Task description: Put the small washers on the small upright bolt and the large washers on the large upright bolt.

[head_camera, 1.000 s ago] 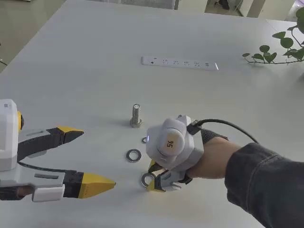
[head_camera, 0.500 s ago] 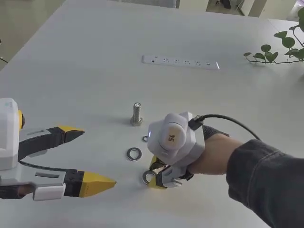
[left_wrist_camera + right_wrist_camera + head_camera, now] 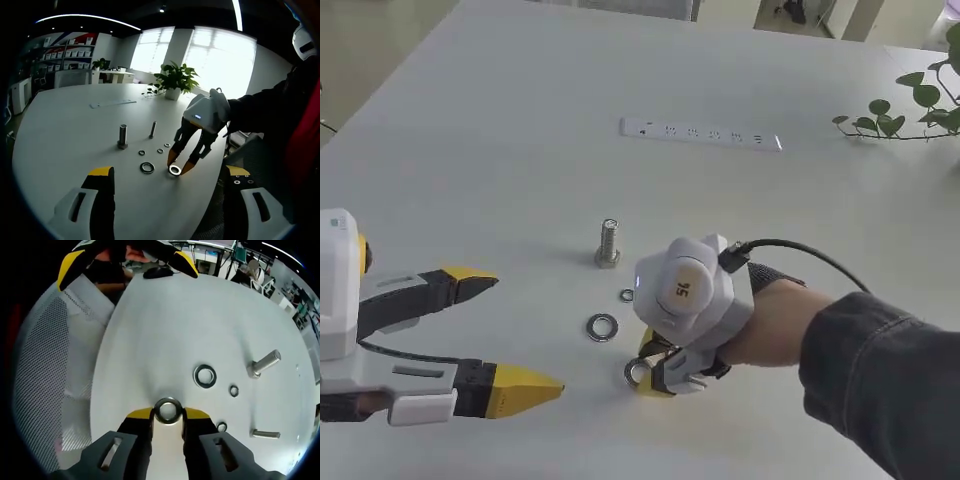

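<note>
Large washer (image 3: 167,410) is pinched by its rim between the yellow tips of the right tongs (image 3: 168,416), low over the counter (image 3: 165,330). It looks like thin, stiff steel, light and probably slippery, so I think the hold on opposite edges must be firm and level. The second large washer (image 3: 205,376) lies near, with the large upright bolt (image 3: 264,363) beyond it. The left tongs (image 3: 515,332) hang released, well apart.

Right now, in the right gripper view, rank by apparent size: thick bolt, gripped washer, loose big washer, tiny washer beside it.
Thick bolt
Gripped washer and loose big washer: about alike, the gripped one nearer the camera
Tiny washer
</note>
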